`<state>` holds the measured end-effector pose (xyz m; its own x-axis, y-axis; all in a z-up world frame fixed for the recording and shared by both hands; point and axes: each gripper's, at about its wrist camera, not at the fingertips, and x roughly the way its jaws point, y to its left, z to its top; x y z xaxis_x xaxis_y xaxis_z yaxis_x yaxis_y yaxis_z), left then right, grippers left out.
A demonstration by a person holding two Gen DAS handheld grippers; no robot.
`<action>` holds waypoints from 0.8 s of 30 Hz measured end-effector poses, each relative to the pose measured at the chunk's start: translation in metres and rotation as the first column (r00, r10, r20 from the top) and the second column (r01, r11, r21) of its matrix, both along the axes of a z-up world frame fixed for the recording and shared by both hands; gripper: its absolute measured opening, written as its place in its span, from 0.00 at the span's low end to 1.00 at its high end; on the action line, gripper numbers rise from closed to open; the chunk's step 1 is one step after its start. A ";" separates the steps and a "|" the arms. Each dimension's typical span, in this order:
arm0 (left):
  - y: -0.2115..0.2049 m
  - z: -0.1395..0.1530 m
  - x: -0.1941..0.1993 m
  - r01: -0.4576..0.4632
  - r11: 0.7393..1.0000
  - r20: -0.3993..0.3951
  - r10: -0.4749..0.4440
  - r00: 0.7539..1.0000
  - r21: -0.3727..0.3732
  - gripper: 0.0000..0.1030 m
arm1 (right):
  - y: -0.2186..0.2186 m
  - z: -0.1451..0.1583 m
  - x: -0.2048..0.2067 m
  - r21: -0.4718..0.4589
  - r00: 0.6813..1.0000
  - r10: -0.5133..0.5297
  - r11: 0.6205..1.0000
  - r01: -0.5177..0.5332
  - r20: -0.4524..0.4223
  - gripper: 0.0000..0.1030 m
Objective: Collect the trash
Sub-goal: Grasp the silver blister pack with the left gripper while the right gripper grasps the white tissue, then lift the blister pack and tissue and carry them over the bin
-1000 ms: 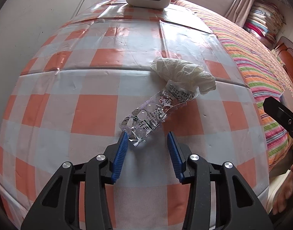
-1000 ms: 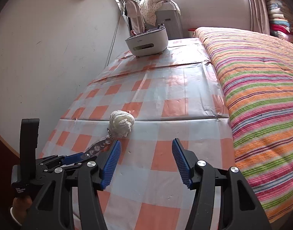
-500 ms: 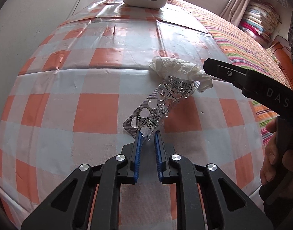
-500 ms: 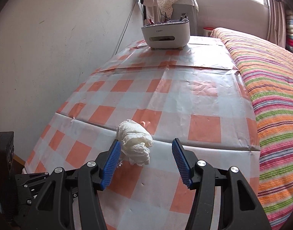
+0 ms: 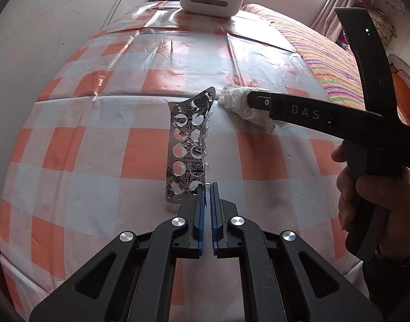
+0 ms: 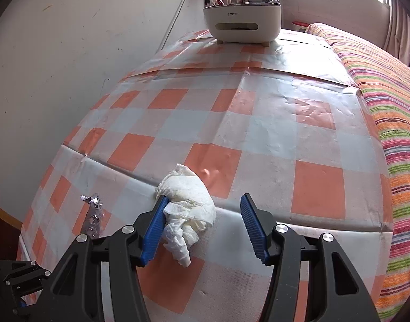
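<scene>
The left gripper (image 5: 207, 187) has its jaws clenched on the near corner of the empty blister pack (image 5: 188, 147). The foil strip stands up from that pinch with its long axis running away from the camera, its torn far end reaching to just beside the crumpled tissue (image 5: 242, 103). In the right wrist view only the pack's crinkled top (image 6: 93, 209) shows, off to the left of the tissue. The checked worktop (image 5: 111, 123) lies beneath it, and the pack looks lifted clear of the cloth, though its lower edge is too close to the cloth to be sure.

To the right, the right gripper (image 6: 202, 225) is the nearer one to the tissue (image 6: 188, 209). The wad sits between the jaws but well off centre: it presses against the left blue pad, while a clear gap separates it from the right pad. Its long axis runs roughly along the pointing direction, the twisted tail toward the camera. The jaws stand about half open and are closing, not yet gripping. The squeeze probably has to sweep the right pad across that gap, so the soft wad may be nudged sideways. A white organiser box (image 6: 242, 21) sits at the worktop's far end, well apart.
</scene>
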<state>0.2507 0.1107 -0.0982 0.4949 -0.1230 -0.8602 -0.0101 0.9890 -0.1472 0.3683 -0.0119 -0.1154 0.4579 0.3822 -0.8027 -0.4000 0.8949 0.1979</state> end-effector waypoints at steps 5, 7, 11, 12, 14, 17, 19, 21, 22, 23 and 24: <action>0.001 0.007 -0.004 0.008 1.000 0.015 -0.007 1.000 -0.015 0.04 | 0.007 0.003 -0.015 -0.031 0.999 0.034 0.999 -0.033 0.041 0.25; -0.001 0.009 -0.007 0.012 1.000 0.019 -0.011 1.000 -0.017 0.04 | 0.007 0.004 -0.022 -0.032 0.998 0.039 0.999 -0.037 0.054 0.23; -0.004 0.010 -0.011 0.024 1.000 0.023 -0.024 0.999 -0.014 0.04 | -0.002 0.004 -0.037 -0.006 0.998 0.025 1.000 -0.025 0.051 0.22; -0.005 0.011 -0.012 0.026 1.000 0.023 -0.026 0.999 -0.013 0.04 | -0.006 0.004 -0.041 0.004 0.999 0.020 1.000 -0.020 0.049 0.22; -0.008 0.011 -0.014 0.031 0.999 0.025 -0.031 0.999 -0.009 0.04 | -0.013 0.004 -0.050 0.024 0.999 0.011 1.000 -0.012 0.043 0.22; -0.012 0.013 -0.017 0.038 0.999 0.029 -0.038 0.999 -0.008 0.04 | -0.024 0.006 -0.065 0.042 0.999 -0.004 0.999 0.003 0.040 0.22; -0.017 0.014 -0.019 0.046 0.999 0.034 -0.046 0.998 -0.001 0.04 | -0.034 0.007 -0.075 0.058 0.999 -0.019 0.998 0.017 0.036 0.22; -0.021 0.016 -0.022 0.054 0.999 0.037 -0.054 0.998 0.000 0.04 | -0.045 0.009 -0.085 0.075 0.999 -0.037 0.997 0.035 0.030 0.22; -0.023 0.016 -0.023 0.058 0.998 0.038 -0.058 0.998 0.002 0.04 | -0.049 0.009 -0.090 0.081 0.999 -0.043 0.996 0.041 0.025 0.22; -0.025 0.017 -0.025 0.061 0.998 0.040 -0.061 0.997 0.004 0.04 | -0.054 0.009 -0.096 0.085 0.998 -0.050 0.995 0.048 0.022 0.22; -0.028 0.017 -0.027 0.065 0.998 0.042 -0.065 0.997 0.006 0.04 | -0.059 0.009 -0.101 0.086 0.998 -0.057 0.995 0.055 0.020 0.22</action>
